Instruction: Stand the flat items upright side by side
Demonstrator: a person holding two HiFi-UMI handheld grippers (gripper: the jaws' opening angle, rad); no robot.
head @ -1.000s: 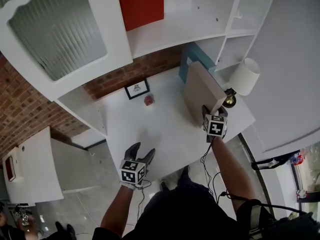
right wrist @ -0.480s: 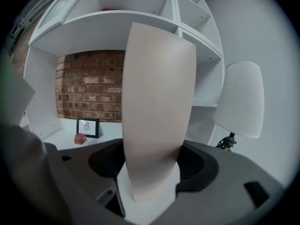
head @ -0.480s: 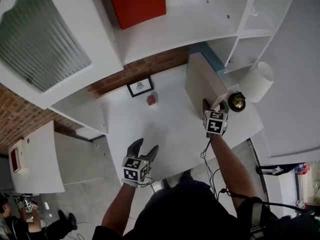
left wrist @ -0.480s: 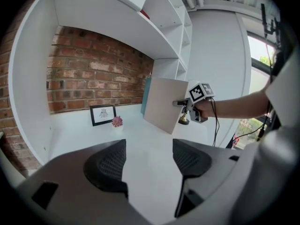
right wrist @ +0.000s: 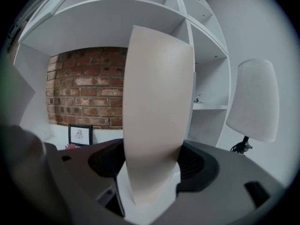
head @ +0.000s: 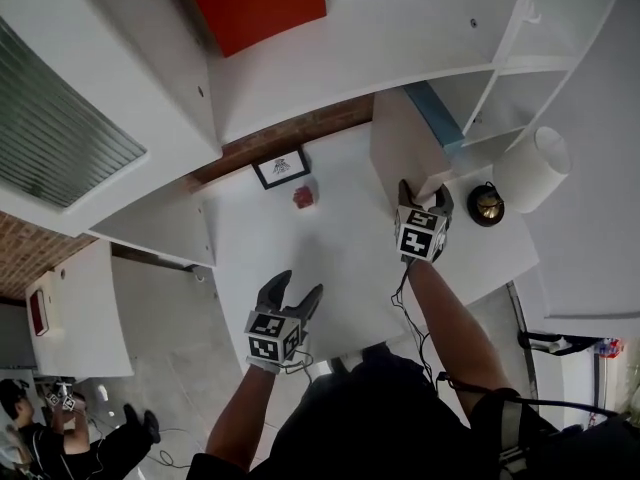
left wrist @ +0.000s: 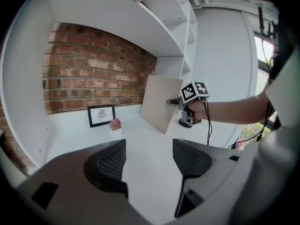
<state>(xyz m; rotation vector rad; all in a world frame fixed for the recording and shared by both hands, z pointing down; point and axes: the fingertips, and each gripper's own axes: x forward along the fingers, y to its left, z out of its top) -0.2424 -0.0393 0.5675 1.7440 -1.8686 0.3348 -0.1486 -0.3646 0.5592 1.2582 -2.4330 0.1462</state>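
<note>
- A beige board (head: 398, 148) is seen standing on edge at the right side of the white surface (head: 300, 258), close to the white shelf unit (head: 470, 78).
- The near edge of the board is pinched by the right tool (head: 421, 195); in the right gripper view a jaw is pressed against each face of the board.
- A blue flat item (head: 437, 116) is stood just beside the board, on the side toward the shelf unit; whether the two are touching cannot be told.
- The left tool (head: 296, 299) is held above the near edge of the surface, well apart from the board. Its jaws are spread, and only bare surface is seen between them.
- A small framed picture (head: 281, 168) is propped at the back of the surface against the brick wall (head: 290, 133).
- A small pink ornament (head: 304, 197) is set just in front of the picture frame.
- A lamp with a white shade (head: 536, 168) is placed at the right end of the surface, its dark round base (head: 487, 204) near the right tool.
- A red panel (head: 255, 3) is seen on the shelf above the surface.
</note>
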